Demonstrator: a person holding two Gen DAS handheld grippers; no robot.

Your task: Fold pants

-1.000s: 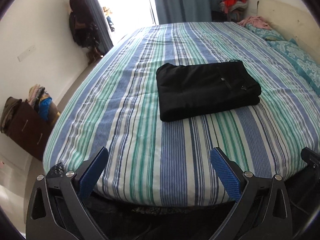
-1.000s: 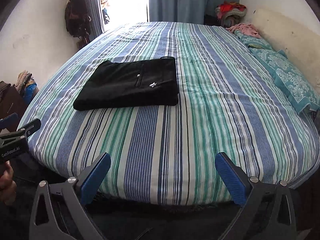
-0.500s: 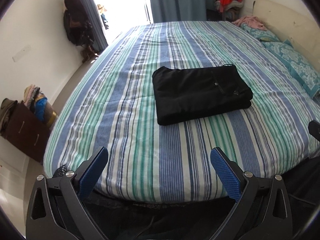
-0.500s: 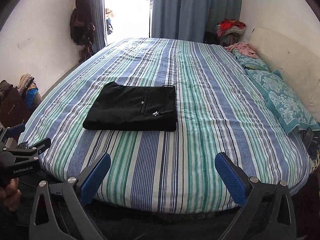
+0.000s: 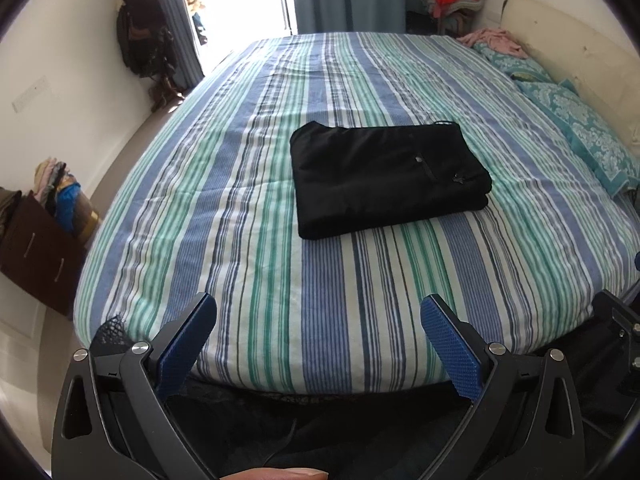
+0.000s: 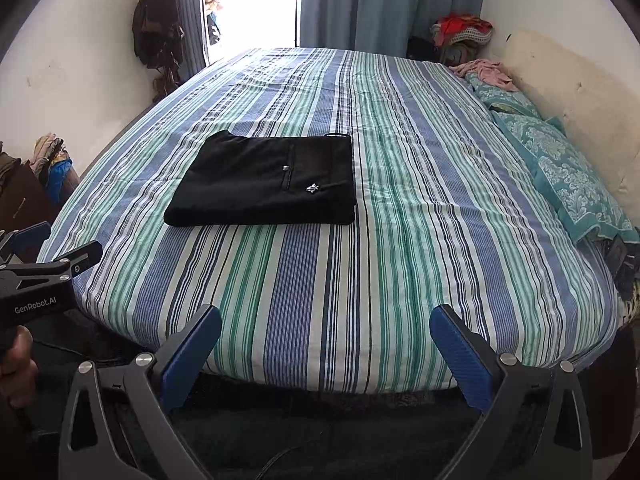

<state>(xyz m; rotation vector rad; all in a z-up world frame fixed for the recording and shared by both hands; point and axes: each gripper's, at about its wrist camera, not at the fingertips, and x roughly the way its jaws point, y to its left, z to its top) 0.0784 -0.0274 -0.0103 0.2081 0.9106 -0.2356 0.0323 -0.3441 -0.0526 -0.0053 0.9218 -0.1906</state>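
Observation:
Black pants (image 5: pixel 384 178) (image 6: pixel 266 182) lie folded into a flat rectangle on the striped bed (image 5: pixel 280 280) (image 6: pixel 420 220), a small white logo and pocket zip facing up. My left gripper (image 5: pixel 318 312) stands open near the bed's front edge, well short of the pants, with nothing between its blue pads. My right gripper (image 6: pixel 326 322) is open too, held back over the front edge. In the right wrist view the left gripper's black body (image 6: pixel 38 284) shows at the left, in a person's hand (image 6: pixel 16 356).
Teal patterned pillows (image 6: pixel 560 176) and a cream headboard (image 6: pixel 576 108) line the bed's right side. A pink garment (image 6: pixel 486 72) lies at the far right corner. A dark cabinet with piled clothes (image 5: pixel 36 236) stands on the floor at left. Curtains and a bright doorway lie beyond.
Both grippers have drawn back and up from the bed, so the folded pants look farther away. The pants have not moved and both grippers stay open.

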